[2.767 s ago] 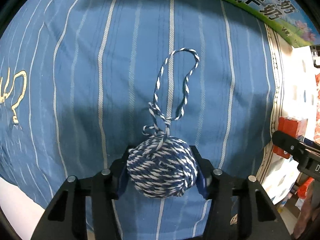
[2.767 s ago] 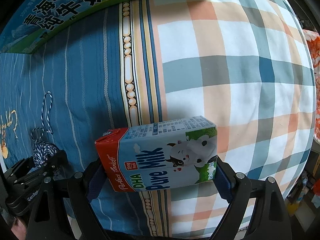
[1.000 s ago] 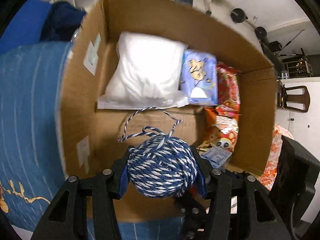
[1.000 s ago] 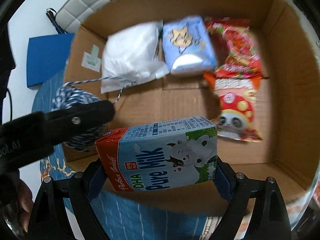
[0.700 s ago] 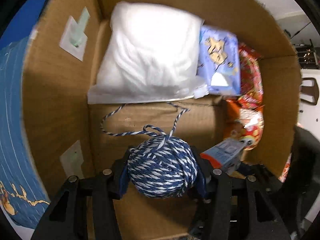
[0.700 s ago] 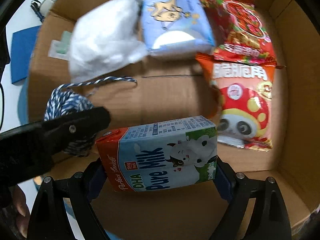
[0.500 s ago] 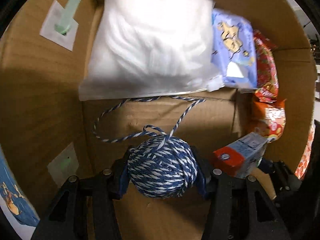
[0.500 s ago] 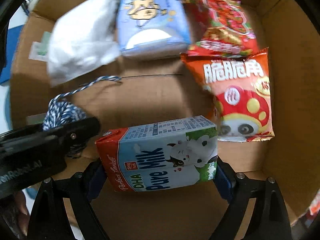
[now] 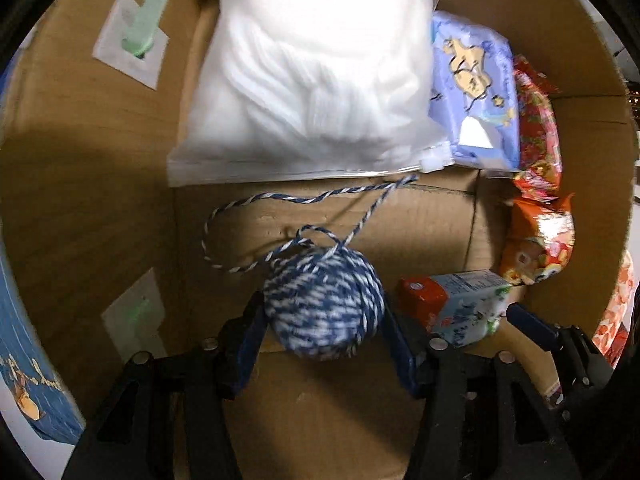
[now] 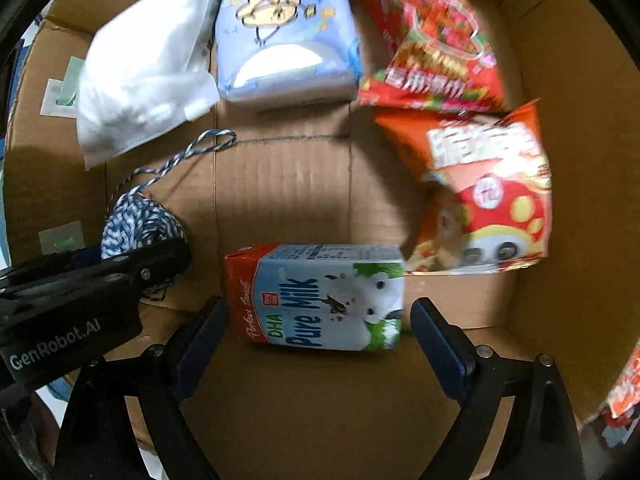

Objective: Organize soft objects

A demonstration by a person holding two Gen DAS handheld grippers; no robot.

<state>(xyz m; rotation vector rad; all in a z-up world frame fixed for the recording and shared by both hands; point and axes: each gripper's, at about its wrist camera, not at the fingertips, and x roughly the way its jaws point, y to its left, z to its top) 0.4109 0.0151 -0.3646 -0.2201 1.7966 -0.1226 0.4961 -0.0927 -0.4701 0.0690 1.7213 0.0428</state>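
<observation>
Both grippers reach into an open brown cardboard box (image 10: 568,208). The left gripper (image 9: 324,340), whose blue-padded fingers (image 9: 248,340) pinched the blue-and-white twisted-rope ball (image 9: 324,304) half a second ago, now has them spread, with a visible gap on either side of the ball; the ball appears blurred and sits lower between the fingers on or just above the box floor, and whether it touches the floor cannot be told. Its loose rope tail (image 9: 304,200) loops toward the clear zip bag of white padding (image 9: 312,80) at the far left corner. The right gripper (image 10: 320,332) shows the same change: its fingers (image 10: 440,344), earlier clamped on the ends of the red, white and blue "Pure Milk" carton (image 10: 320,296), now stand apart and clear of it, and the carton lies flat on the box floor between and just beyond them. In the right wrist view the carton's far right corner lies against the orange panda snack bag (image 10: 484,196); the ball (image 10: 140,224) is partly hidden behind the black left gripper (image 10: 92,292). Along the far wall lie the padding bag (image 10: 140,60), a pale blue cartoon-printed tissue pack (image 10: 284,32) and a red snack bag (image 10: 436,40), side by side.
</observation>
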